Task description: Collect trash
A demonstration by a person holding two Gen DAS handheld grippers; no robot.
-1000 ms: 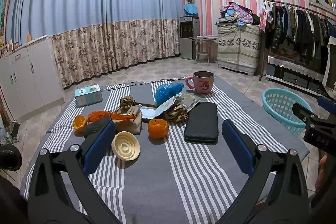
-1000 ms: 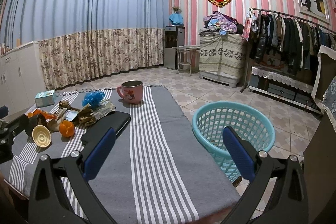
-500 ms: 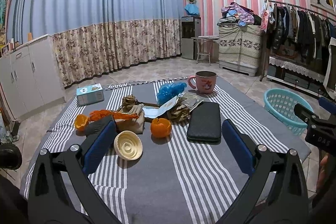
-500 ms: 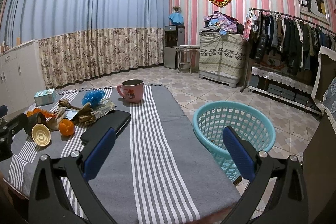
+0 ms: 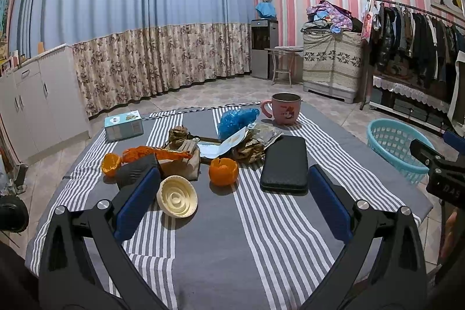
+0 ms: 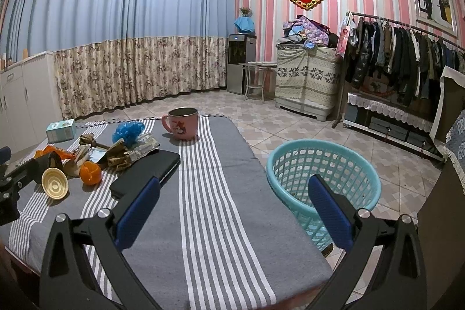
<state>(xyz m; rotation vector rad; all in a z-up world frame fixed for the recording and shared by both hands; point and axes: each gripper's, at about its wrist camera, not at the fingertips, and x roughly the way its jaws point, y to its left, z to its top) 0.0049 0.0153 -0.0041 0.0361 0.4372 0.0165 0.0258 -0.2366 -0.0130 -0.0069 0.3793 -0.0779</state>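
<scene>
- left gripper [image 5: 232, 193] spread wide, empty, above striped tablecloth [image 5: 247, 246]
- trash pile [image 5: 186, 153] straight ahead, nearest piece the cream lid [image 5: 177, 196] just beside its left finger
- right gripper [image 6: 232, 204] spread, empty, nearer the basket [image 6: 322, 179] off the table's right edge
- left hand nearer the trash

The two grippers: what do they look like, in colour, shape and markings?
Both look alike. The left gripper and the right gripper have a black angular frame with triangular cut-outs, silver round bolts at the joints, and two long flat jaws covered in blue pads. In the left wrist view the side of the right gripper shows white letters, partly readable as "DAS". No cables or sleeves show.
</scene>
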